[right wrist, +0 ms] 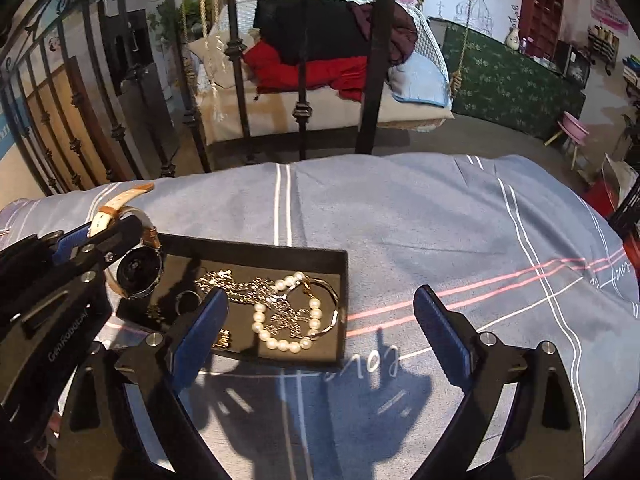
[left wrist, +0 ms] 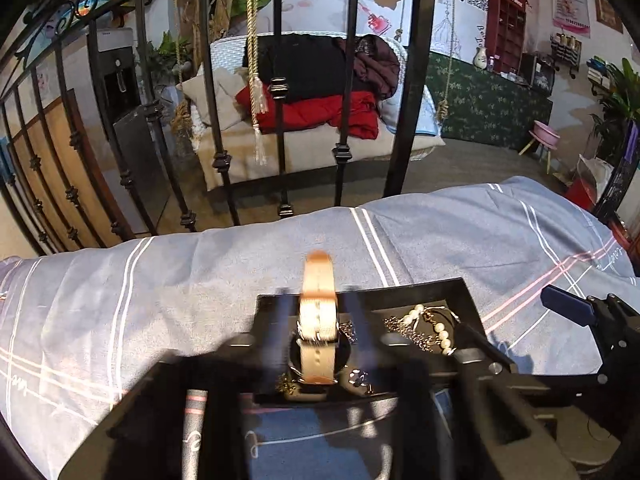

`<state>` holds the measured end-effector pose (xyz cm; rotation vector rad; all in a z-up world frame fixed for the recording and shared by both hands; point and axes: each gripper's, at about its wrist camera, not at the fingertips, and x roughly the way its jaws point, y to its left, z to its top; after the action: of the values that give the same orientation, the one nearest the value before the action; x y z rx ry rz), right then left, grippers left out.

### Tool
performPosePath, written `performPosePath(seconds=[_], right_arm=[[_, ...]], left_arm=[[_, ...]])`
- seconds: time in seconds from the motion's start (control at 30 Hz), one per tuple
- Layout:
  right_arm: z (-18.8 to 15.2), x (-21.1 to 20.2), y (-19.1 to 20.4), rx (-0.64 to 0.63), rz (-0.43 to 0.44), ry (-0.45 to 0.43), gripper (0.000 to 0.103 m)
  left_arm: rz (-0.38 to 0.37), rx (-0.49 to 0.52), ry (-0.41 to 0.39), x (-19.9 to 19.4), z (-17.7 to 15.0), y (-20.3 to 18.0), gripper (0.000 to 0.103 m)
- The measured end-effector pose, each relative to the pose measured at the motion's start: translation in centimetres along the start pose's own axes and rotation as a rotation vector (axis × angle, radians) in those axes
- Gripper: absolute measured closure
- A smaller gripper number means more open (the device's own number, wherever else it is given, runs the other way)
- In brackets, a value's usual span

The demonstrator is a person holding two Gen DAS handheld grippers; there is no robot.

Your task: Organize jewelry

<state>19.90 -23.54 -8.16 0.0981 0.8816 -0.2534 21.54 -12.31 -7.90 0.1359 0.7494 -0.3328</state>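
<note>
A black jewelry tray point(right wrist: 342, 268) lies on the blue striped bedspread point(right wrist: 420, 220). It holds a pearl bracelet point(right wrist: 286, 344), a gold chain point(right wrist: 244, 280), a gold bangle point(right wrist: 332, 300) and a ring point(right wrist: 188, 300). My left gripper point(left wrist: 318, 320) is shut on the tan strap of a watch point(left wrist: 318, 304) and holds it over the tray's left end; the watch's dark dial point(right wrist: 138, 272) hangs at the tray's rim. My right gripper point(right wrist: 320, 320) is open and empty, its blue pads point(right wrist: 200, 332) straddling the tray's right part. The tray point(left wrist: 460, 288) and pearls point(left wrist: 440, 336) also show in the left view.
A black iron bed rail point(right wrist: 376, 56) stands beyond the bedspread's far edge. Behind it is a swing seat with red and black clothes point(right wrist: 320, 60). The bedspread stretches to the right of the tray. The right gripper's body point(left wrist: 580, 312) shows at the right in the left view.
</note>
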Motion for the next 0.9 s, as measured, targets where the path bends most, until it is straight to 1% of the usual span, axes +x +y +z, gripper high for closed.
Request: performPosePath(seconds=[0.03,0.07,0.1,0.17,0.23,0.37,0.47,0.53,0.67,0.77,0.9], right_arm=[[0.0,0.0,-0.1,0.002,-0.004,-0.002,0.01],[0.0,-0.1,-0.1,0.005,0.007,-0.006,0.01],[0.2,-0.2,0.0,0.005,0.016,-0.007,0.01],[0.3,-0.9,0.5,0.003,0.031,-0.025,0.01],[0.3,-1.5,0.9,0.007,0.054,-0.042,0.01],[0.3,-3.1,1.9,-0.002,0.084,-0.077,0.01],[0.3,-3.8,2.2,-0.007,0.086,-0.079,0.01],[0.0,-4.5,2.1,-0.001,0.093,-0.078,0.01],[-1.8,-6.4,1.3,0.009,0.097,-0.072,0.009],[-3.2,-7.7,0.9,0.011,0.093,-0.06,0.005],[-4.5,-8.6,0.6,0.016,0.078,-0.048,0.005]], left_arm=[[0.016,-0.01,-0.035,-0.9,0.0,0.4,0.011],[0.035,-0.01,-0.06,-1.7,0.0,0.7,0.009],[0.06,-0.004,-0.074,-2.4,0.1,1.1,0.009],[0.07,0.003,-0.082,-3.9,0.3,2.0,0.009],[0.111,0.019,-0.104,-5.6,0.5,2.7,0.006],[0.165,0.039,-0.134,-8.4,0.6,3.2,0.006],[0.178,0.031,-0.116,-8.7,0.6,3.8,0.006],[0.184,0.02,-0.087,-8.7,0.0,4.1,0.006],[0.18,-0.007,-0.024,-10.0,-1.6,3.9,0.006],[0.192,-0.004,-0.005,-11.3,-2.9,3.3,0.006],[0.2,-0.038,0.023,-12.2,-4.3,3.2,0.006]])
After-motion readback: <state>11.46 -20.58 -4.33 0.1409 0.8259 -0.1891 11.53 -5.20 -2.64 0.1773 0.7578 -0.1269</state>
